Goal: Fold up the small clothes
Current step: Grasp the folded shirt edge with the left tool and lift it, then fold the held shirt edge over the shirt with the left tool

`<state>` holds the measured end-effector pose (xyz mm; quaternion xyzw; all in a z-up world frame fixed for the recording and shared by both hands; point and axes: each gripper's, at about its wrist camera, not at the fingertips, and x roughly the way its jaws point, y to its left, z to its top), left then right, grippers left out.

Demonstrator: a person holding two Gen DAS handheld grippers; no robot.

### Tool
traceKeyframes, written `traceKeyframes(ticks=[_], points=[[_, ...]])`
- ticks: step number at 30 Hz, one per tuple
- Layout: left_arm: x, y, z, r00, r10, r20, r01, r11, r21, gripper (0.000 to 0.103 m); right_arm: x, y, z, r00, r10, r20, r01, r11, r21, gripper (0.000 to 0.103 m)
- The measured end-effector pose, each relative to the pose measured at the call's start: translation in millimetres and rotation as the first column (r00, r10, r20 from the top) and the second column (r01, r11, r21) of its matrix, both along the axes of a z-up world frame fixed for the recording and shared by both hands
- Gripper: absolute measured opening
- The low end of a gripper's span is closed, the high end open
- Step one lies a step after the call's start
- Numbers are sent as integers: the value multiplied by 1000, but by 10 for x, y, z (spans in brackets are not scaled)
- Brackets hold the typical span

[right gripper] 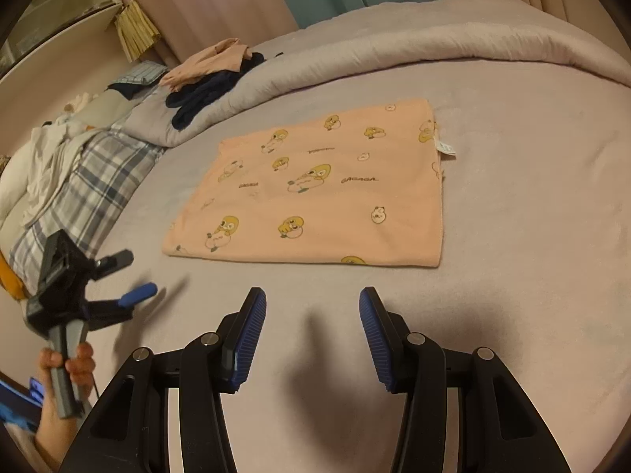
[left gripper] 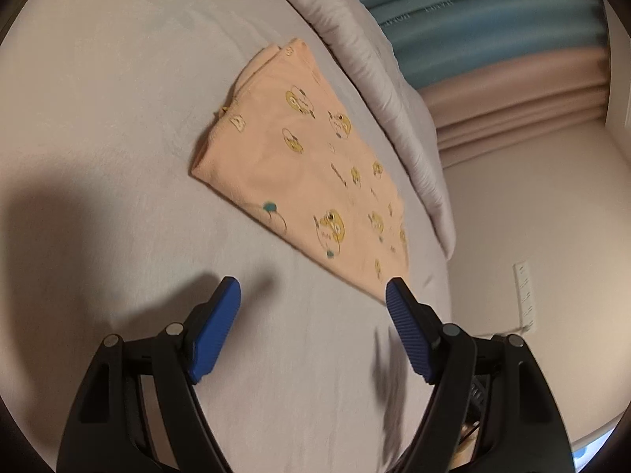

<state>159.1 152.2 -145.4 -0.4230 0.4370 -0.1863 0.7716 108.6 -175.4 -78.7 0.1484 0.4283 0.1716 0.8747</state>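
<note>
Bed (right gripper: 532,236) | folded peach garment (right gripper: 315,189) flat | both hand-held grippers released, empty

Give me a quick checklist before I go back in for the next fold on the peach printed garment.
1. Left gripper empty: ok, jaws apart, nothing between them, though one pad sits at the garment's near corner.
2. Right gripper empty: ok, jaws apart above bare sheet, short of the garment's near edge.
3. Peach printed garment lying flat: ok, a neat rectangle on the grey bed sheet, edges roughly aligned.
4. Garment clear of other things: ok, the rolled grey duvet and the pile of unfolded clothes lie beyond it, apart.
5. White label tucked in: not ok, it sticks out at the right edge.
6. Layers underneath smooth: cannot tell, hidden.
</note>
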Motion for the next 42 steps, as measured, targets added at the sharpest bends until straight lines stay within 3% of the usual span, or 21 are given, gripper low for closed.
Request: traceKeyframes(ticks=[5, 26, 30, 39, 41, 42], points=[[214, 85, -126, 999, 40, -34, -42, 997, -63, 76, 23, 60, -12, 1000, 16, -2, -16, 1000, 3, 50], [1152, 305, -159, 999, 51, -3, -51, 995, -83, 75, 273, 203, 12, 998, 52, 30, -53, 999, 13, 50], [1318, 353, -142, 1000, 15, -7, -15, 996, -84, 75, 354, 290, -3, 997, 72, 33, -72, 997, 3, 50], [1624, 123, -98, 996, -83, -23, 84, 996, 22, 73, 846, 485, 35, 997, 71, 41, -67, 995, -79, 50], [1631, 61, -82, 995, -100, -22, 101, 992, 69, 65, 1066, 573, 45, 997, 70, 26, -67, 992, -105, 50], [1634, 28, -78, 994, -107, -29, 109, 988, 110, 55, 1117, 596, 43, 997, 74, 25, -71, 991, -109, 50]])
